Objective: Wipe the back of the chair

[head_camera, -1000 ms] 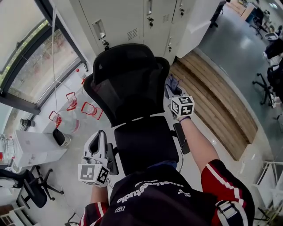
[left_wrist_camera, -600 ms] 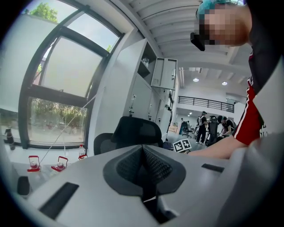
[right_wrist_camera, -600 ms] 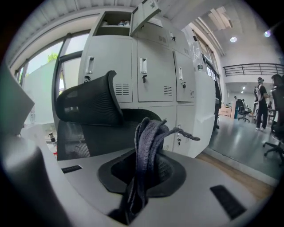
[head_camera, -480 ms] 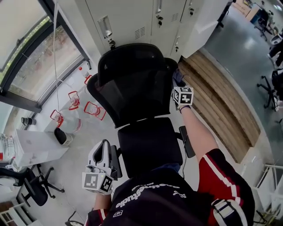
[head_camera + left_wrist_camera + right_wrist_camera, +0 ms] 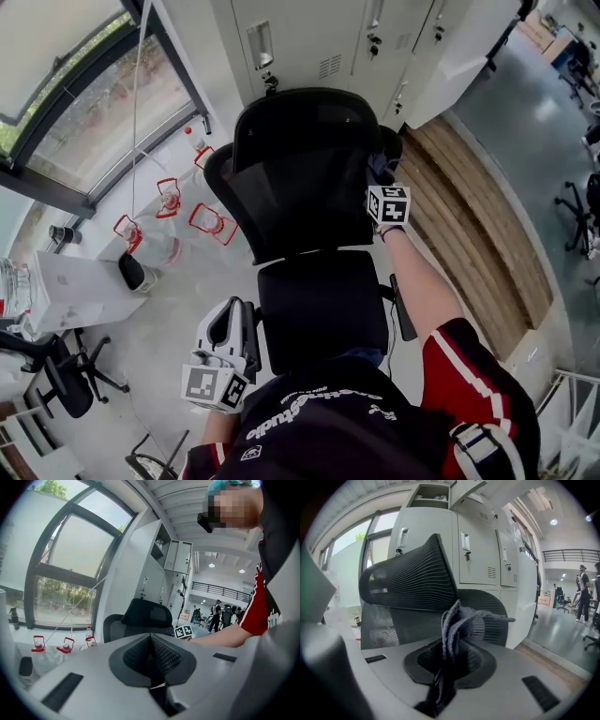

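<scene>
A black mesh office chair stands before me, its backrest and headrest facing the lockers. My right gripper is shut on a grey cloth and sits at the right edge of the backrest, the cloth bunched upward from the jaws close to the mesh. The cloth shows just beyond the marker cube. My left gripper hangs low at the left of the seat, shut with nothing between its jaws. The chair lies farther off in that view.
Grey lockers stand right behind the chair. Several red-capped bottles sit on the floor by the window at left. A white desk is at lower left. A wooden platform runs along the right.
The right gripper with the cloth has risen slightly along the backrest's right edge. The view has shifted, and the left gripper has drifted a little right.
</scene>
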`<state>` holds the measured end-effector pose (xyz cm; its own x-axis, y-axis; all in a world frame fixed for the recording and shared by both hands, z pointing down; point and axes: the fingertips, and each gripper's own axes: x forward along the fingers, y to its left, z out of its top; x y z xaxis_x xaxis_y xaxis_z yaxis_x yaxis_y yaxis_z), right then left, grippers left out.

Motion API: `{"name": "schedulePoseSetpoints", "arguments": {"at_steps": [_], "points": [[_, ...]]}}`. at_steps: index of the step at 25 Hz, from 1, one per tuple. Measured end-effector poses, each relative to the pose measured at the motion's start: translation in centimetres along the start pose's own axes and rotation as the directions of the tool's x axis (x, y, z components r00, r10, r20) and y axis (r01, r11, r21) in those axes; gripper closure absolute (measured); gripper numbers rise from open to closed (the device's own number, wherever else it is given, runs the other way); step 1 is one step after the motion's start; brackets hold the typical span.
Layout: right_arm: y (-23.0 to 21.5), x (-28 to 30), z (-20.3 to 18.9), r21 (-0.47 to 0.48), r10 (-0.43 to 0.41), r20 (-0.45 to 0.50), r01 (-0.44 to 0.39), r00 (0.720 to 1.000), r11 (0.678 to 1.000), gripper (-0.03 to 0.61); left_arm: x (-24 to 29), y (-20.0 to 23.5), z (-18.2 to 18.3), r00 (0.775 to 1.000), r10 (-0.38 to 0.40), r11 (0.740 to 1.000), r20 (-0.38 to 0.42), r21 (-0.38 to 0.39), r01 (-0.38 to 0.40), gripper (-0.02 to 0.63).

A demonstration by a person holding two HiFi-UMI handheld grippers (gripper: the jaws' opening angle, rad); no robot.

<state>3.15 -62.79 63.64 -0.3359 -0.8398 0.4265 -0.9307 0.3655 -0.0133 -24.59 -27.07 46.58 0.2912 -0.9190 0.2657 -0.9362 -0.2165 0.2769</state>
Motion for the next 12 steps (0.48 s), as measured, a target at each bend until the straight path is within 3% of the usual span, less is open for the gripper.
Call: {"name": "schedulePoseSetpoints", "arguments": {"at_steps": [12], "points": [[11.8,2.4,0.9,-0.037,0.175,-0.008,-0.175,0.985,0.984,0.508,-2.5,1.1,-0.4,0.999,0.038,0.999,0.016,-0.024,-0.037,0.589]]}}
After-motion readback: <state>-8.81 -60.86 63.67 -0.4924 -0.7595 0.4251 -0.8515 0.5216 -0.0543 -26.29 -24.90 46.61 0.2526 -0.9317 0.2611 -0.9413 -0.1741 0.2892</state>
